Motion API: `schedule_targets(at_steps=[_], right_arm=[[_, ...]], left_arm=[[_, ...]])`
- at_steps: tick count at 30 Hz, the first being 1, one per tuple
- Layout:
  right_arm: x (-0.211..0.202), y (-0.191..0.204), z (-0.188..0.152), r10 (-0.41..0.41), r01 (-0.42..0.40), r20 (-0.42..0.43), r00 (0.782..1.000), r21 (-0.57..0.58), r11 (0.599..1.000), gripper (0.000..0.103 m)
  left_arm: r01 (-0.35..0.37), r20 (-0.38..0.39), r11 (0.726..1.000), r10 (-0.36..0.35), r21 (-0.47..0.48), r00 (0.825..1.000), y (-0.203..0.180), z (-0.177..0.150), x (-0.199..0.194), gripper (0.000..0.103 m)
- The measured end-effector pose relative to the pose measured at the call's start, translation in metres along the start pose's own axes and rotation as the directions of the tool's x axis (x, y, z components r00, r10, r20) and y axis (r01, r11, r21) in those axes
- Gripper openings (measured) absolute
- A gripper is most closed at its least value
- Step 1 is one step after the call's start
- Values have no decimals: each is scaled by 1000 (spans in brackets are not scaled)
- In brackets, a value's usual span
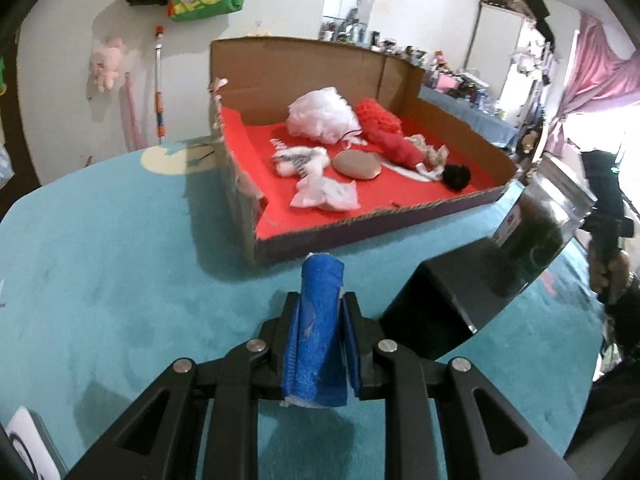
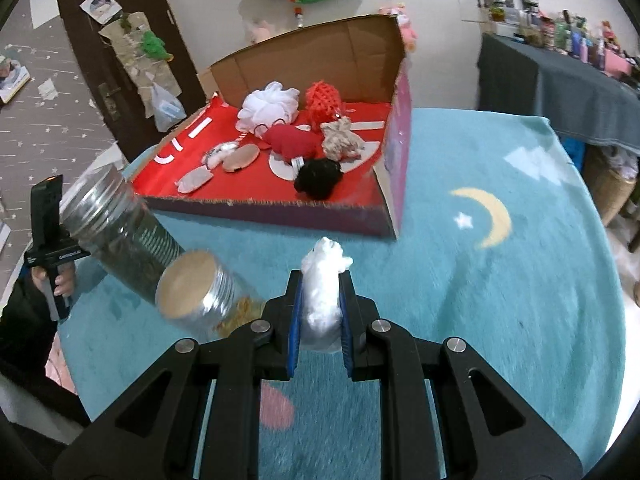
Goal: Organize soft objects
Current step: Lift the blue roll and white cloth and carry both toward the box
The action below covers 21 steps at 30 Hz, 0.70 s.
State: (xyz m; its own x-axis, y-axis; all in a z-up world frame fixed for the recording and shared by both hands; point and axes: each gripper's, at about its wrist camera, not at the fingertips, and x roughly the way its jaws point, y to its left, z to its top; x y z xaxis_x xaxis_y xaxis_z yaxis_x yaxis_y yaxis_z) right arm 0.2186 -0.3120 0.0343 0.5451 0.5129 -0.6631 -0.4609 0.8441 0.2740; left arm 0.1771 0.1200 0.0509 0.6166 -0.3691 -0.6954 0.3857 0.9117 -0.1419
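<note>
So both grippers are loaded up right now. The left gripper (image 1: 320, 304) has its jaws clamped on a blue sponge-like roll (image 1: 320, 320) that sticks out past the fingertips, held above the teal blanket (image 1: 100, 260) just short of the cardboard box (image 1: 300, 64). The right gripper (image 2: 320, 300) is squeezed tight on a white fluffy wad (image 2: 325, 280), looks like cotton or stuffing, also up over the blanket in front of the box.

The box has a red floor and it's already got a bunch of soft stuff in it: a white mesh pouf (image 1: 324, 116), a red knitted thing (image 1: 380, 128), a round beige pad (image 1: 357, 164), a black fuzzy ball (image 1: 456, 176) near the front edge, plus some crumpled white bits (image 1: 326, 196).

Two clear jars lie between the hands on the blanket: a tall one with dark stuff inside (image 2: 120, 224) and a shorter one with a tan lid (image 2: 196, 292).

From the right wrist view you can see the person's hand (image 2: 60, 280) on the other handle.
</note>
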Motion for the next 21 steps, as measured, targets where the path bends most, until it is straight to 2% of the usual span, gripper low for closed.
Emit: schedule_targets(at_steps=[7,14,21], right_arm=[[4,0,18,74,-74,-3,997,-23,997,15],[9,15,46,88,-89,-14,996,-106,990,15],[37,38,82,124,-138,-88,988,-184,973,16]], left_arm=[[32,23,996,-34,82,999,-11,21,-6,21],[65,27,985,-70,160,997,-30,50,-1,21],[134,-39,974,-129,185,991,-59,98,25,22]])
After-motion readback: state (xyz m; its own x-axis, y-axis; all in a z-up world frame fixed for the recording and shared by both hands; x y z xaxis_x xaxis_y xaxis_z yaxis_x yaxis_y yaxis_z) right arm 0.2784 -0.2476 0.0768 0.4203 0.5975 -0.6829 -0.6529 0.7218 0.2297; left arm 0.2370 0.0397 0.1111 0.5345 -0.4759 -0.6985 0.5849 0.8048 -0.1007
